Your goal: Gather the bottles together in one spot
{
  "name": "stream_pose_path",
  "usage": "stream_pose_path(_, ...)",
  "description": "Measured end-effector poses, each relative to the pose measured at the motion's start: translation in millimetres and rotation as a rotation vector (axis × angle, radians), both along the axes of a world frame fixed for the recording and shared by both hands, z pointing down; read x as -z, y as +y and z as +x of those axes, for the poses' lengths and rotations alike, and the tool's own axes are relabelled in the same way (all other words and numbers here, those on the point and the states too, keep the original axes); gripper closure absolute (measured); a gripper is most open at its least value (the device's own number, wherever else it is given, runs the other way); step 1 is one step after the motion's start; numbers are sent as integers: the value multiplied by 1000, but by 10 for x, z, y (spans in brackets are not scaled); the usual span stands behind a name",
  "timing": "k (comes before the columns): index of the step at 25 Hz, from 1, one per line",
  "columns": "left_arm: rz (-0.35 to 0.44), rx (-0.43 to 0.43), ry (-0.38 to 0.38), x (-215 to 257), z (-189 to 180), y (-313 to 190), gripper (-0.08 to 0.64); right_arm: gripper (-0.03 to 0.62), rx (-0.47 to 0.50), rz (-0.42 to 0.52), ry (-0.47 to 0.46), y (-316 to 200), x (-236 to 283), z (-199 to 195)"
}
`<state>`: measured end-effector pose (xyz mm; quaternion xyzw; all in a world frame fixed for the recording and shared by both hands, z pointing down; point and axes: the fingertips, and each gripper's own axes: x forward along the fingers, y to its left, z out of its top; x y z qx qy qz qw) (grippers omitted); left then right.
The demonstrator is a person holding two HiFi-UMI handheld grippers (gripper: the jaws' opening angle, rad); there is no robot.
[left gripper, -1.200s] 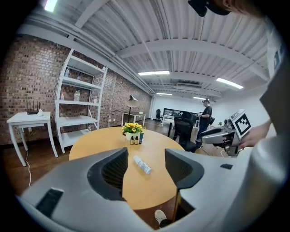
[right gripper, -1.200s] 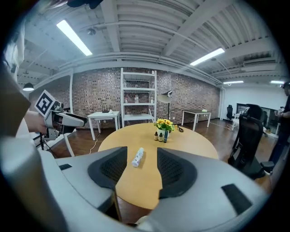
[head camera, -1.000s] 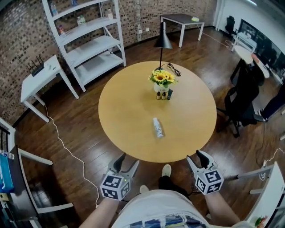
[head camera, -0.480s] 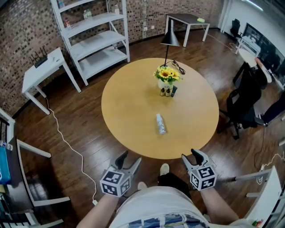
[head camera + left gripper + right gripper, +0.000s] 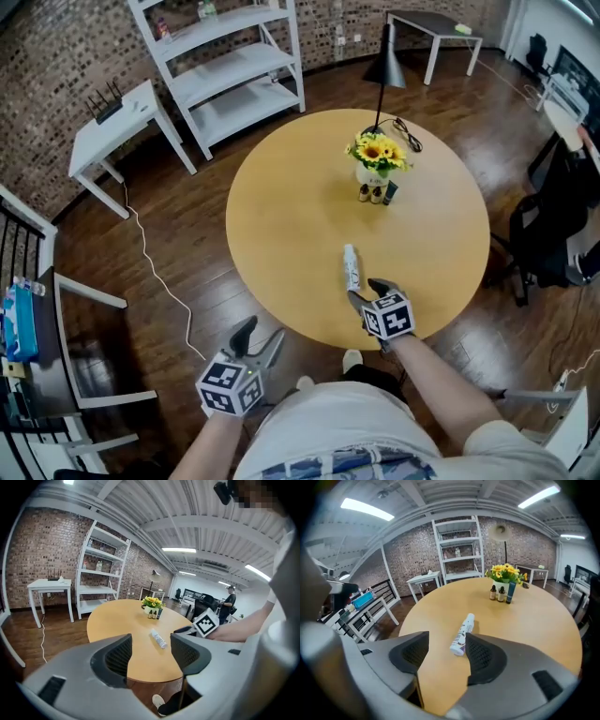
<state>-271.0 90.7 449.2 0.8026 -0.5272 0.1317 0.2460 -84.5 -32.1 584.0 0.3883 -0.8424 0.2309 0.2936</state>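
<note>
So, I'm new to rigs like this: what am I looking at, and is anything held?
A person holds a gripper in each hand. One picture is from a head camera looking down; the others are from cameras on the left gripper and right gripper. On the table a white bottle lies on its side; three small bottles stand by a vase of sunflowers. Nothing is held: both pairs of jaws are apart. The right jaws have just been opening, with the white bottle just ahead.
</note>
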Motion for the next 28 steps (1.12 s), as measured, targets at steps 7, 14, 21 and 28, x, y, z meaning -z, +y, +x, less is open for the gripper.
stream_pose_path(7,-88,57,-59,-81,384,-300,322,304,63,-210,13,-587,-923,-88)
stream_pose_path(14,-123,14,-85,-123,807,-730,322,387,161,-202,4,-574,-990,23)
stream_pose_path(21,-244,-92,66,-367,1389,-1065,322,388,48,-272,-304,-255,-400,471)
stream_pose_path(28,-524,-76,439,-997,1934,-1415,295,390,-124,-291,-530,-5,82,985)
